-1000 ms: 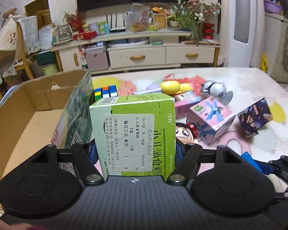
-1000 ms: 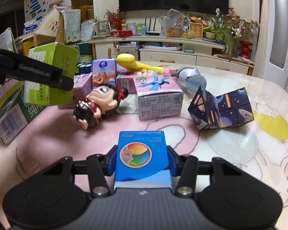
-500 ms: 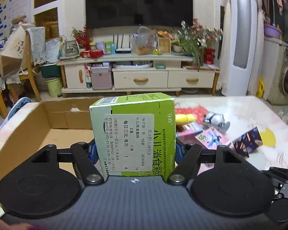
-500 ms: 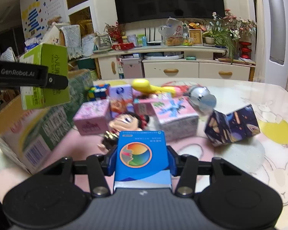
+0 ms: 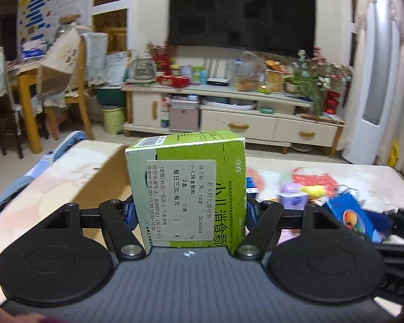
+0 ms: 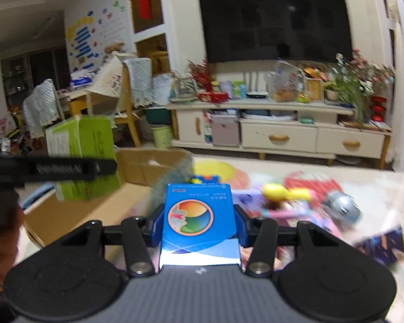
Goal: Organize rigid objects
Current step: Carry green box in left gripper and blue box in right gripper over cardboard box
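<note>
Above table [image 5: 369, 177]: 小儿消食颗粒 box [image 5: 191, 188].

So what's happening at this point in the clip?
A person is tidying boxes off a cluttered table. The left gripper is clamped on a green medicine box, held up over the open cardboard box. The right gripper is clamped on a blue box, raised near the cardboard box. Neither is released yet.

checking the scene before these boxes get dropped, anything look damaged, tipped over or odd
The toys and small boxes on the table lie in a jumble, some at odd angles, though blur hides detail. The cardboard box has a torn spot on its inner wall. The green box in the left gripper and blue box in the right gripper look undamaged.
</note>
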Motion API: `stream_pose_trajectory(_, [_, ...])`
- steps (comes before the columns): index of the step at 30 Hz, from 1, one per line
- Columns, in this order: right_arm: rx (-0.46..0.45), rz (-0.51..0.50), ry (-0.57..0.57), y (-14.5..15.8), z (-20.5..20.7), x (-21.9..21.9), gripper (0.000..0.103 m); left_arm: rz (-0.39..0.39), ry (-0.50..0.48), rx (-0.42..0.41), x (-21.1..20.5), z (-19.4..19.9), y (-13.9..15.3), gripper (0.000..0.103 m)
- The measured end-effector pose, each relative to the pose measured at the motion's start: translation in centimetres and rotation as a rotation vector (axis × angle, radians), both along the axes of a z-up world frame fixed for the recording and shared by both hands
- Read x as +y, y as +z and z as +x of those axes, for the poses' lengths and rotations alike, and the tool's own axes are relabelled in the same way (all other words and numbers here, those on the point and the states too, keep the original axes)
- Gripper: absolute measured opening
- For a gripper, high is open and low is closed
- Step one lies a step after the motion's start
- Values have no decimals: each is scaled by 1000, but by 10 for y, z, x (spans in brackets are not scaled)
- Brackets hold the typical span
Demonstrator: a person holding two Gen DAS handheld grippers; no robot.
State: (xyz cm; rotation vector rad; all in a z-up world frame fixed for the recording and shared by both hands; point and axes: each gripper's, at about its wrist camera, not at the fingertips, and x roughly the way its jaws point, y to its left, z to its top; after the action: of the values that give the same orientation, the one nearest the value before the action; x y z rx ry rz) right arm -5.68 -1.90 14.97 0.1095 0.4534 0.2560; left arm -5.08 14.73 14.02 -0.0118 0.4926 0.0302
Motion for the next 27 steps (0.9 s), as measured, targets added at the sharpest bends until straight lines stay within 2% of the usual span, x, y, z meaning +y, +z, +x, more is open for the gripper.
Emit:
stream_pose_trajectory(7, [-33, -9, 92, 12, 25, 56, 50, 4, 116, 56, 34, 18, -9, 88])
stream_pose_trajectory(13, [-11, -13, 130, 4, 40, 86, 50, 14, 190, 115, 48, 36, -17, 88])
stream_pose_trajectory(27, [56, -45, 164, -15, 46, 116, 50, 8, 224, 220, 53, 45, -31, 88])
